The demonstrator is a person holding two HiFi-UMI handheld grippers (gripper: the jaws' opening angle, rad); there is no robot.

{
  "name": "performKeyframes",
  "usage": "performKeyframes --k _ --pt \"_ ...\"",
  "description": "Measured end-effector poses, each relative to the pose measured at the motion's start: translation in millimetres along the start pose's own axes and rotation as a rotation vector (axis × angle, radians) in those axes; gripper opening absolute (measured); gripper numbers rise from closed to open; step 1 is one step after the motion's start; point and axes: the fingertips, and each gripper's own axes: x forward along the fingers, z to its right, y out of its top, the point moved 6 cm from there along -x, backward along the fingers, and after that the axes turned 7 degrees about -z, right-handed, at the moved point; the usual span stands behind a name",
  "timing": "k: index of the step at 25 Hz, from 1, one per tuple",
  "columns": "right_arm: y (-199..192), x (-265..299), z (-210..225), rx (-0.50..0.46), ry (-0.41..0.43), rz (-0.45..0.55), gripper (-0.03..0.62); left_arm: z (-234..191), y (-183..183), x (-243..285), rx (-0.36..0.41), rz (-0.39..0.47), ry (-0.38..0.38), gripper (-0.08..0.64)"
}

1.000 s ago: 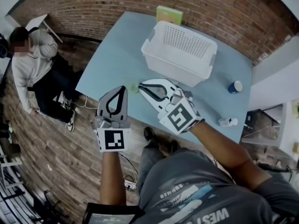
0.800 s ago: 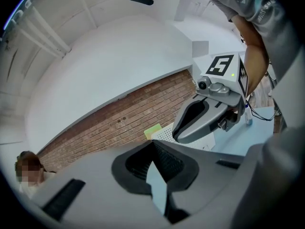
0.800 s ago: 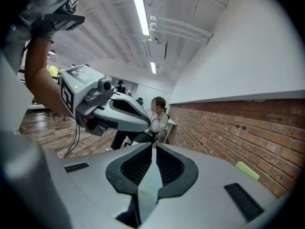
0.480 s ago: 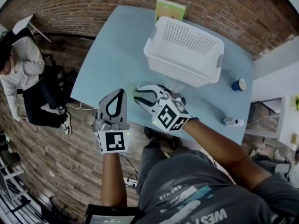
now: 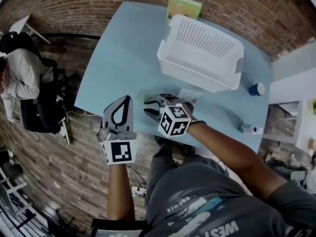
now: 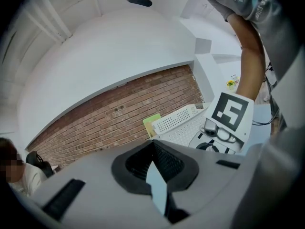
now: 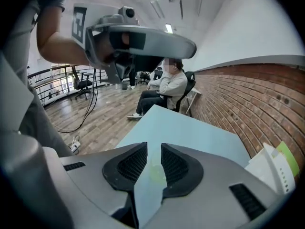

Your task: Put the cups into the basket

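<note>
Blue table [image 5: 118,58], cup [image 7: 156,174] between right claw [image 7: 153,146]

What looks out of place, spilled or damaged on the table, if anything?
Nothing stands out. The white basket sits upright and empty on the table, with no spill or damage showing. The blue cup stands upright near the table's right edge. A small pale object near that edge is too small to judge.

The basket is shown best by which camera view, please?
Head view: the whole basket shows from above, rim and inside. The left gripper view shows only part of its perforated wall; the right gripper view catches just a corner at its right edge.
</note>
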Motion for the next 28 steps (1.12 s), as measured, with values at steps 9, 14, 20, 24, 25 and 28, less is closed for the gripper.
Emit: performKeyframes --k 9,14,20,24,25,28 --pt "-14.9 38.6 -5.0 -0.196 0.035 -0.24 0.079 -11.5 -11.9 9.4 -0.017 0.009 -0.02 0.009" --pt "-15.4 49.2 -5.9 -0.265 0.08 -0.306 0.078 -12.6 -12.8 17.2 -0.018 0.011 -0.042 0.009" --pt "-19.6 53.5 -4.4 -0.265 0.116 -0.355 0.032 -15.7 -10.3 25.6 -0.018 0.028 -0.059 0.009" --pt "-12.2 40.3 4.3 -0.243 0.088 -0.333 0.03 -17.2 -6.0 30.3 -0.016 0.054 -0.067 0.009" --pt "-8.2 34.9 7.7 -0.239 0.076 -0.326 0.031 -17.5 -4.8 31.5 -0.015 0.06 -0.069 0.009" --pt "2.0 14.1 18.4 -0.224 0.038 -0.308 0.031 -16.0 0.7 34.8 -0.013 0.073 -0.071 0.009"
